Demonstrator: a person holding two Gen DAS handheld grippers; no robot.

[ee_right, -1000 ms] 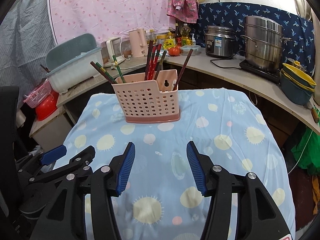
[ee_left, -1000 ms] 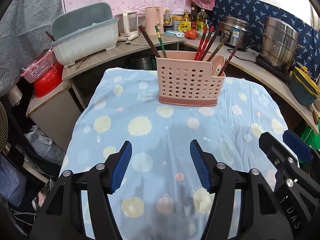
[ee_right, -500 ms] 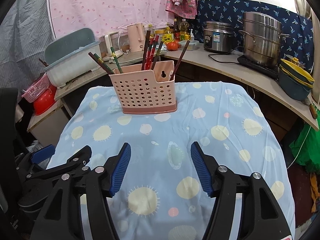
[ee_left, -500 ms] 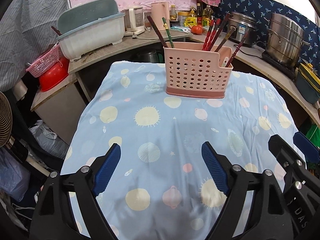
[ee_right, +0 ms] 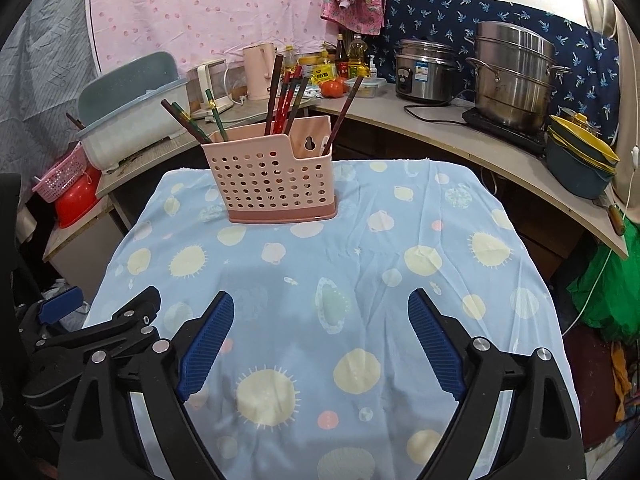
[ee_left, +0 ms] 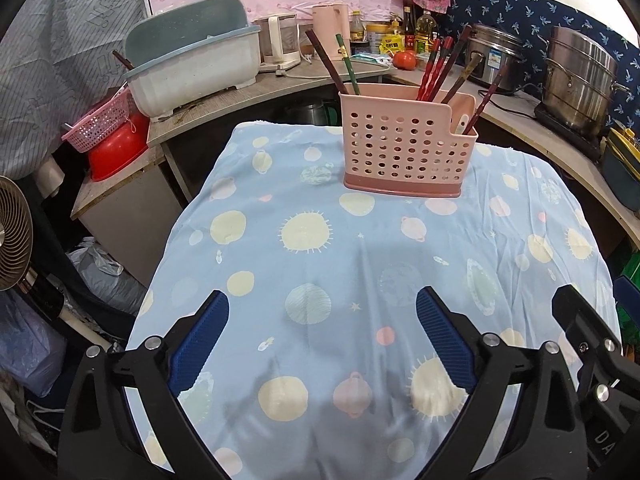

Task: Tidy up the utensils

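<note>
1. Chopsticks (ee_left: 434,70) – dark red, brown and green ones – stand tilted in a pink perforated utensil holder (ee_left: 406,150), which sits upright near the far edge of a counter draped in a blue cloth (ee_left: 320,264) printed with pale yellow suns and planets.
2. The holder has at least two compartments: a tall one on the left and middle, and a lower-walled one at the right end. Two sticks, one brown and one green (ee_left: 347,65), lean out at the left end; a bunch of red and brown ones rises from the middle; one dark stick (ee_left: 486,102) stands in the low right compartment beside something white.
3. The left gripper (ee_left: 322,314) hovers over the near part of the cloth, well apart from the holder; its jaws are opening, already spread wide, with nothing but cloth between the blue pads (ee_left: 198,344).
4. The right gripper (ee_right: 320,316) is just beside it, also over the near cloth; its jaws are opening too, and hold nothing.
5. Behind, on a curved worktop: a white-and-teal dish tub (ee_left: 192,64), a pink kettle (ee_right: 258,70), bottles, a tomato (ee_right: 332,87), a rice cooker (ee_right: 424,72) and a stacked steel steamer pot (ee_right: 514,82).
6. A pink basket (ee_left: 98,126) rests on a red basin (ee_left: 116,152) at the left.
</note>
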